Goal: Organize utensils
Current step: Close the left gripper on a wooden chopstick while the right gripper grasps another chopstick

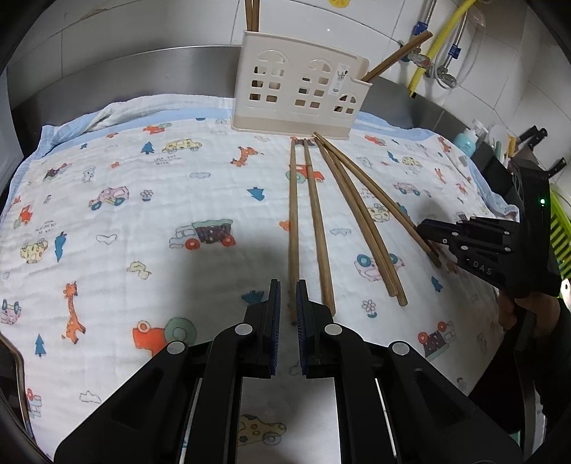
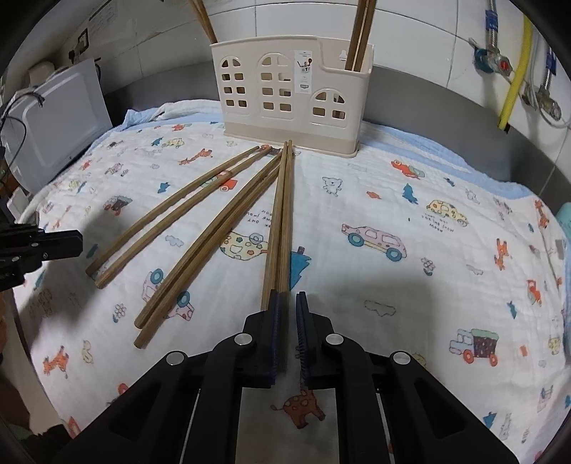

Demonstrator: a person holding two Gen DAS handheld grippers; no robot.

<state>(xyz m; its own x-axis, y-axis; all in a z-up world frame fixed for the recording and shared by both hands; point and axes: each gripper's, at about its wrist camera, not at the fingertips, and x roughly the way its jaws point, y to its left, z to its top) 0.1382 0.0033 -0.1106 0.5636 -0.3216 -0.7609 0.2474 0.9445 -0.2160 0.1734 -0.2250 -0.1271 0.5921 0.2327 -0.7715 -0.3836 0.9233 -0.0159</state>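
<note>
— What lay under it all?

— A white quilted cloth (image 2: 374, 200) printed with cars, giraffes and little trees, blue at its border, spread over a steel counter (image 1: 125, 71).

— And behind?

— White wall tiles (image 2: 410, 43). A yellow hose (image 2: 514, 82) ran down them beside braided metal pipes (image 2: 492, 21) and valves.

— Anything off to the sides?

— A white appliance (image 2: 57, 117) stood at the left edge in the right wrist view. In the left wrist view a blue bottle (image 1: 465, 139) and dark knife handles (image 1: 533, 134) sat far right, near a green rack (image 1: 560, 232).

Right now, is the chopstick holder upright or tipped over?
Upright: the chopstick holder stands on its base on the cloth, chopsticks sticking up from it.
</note>
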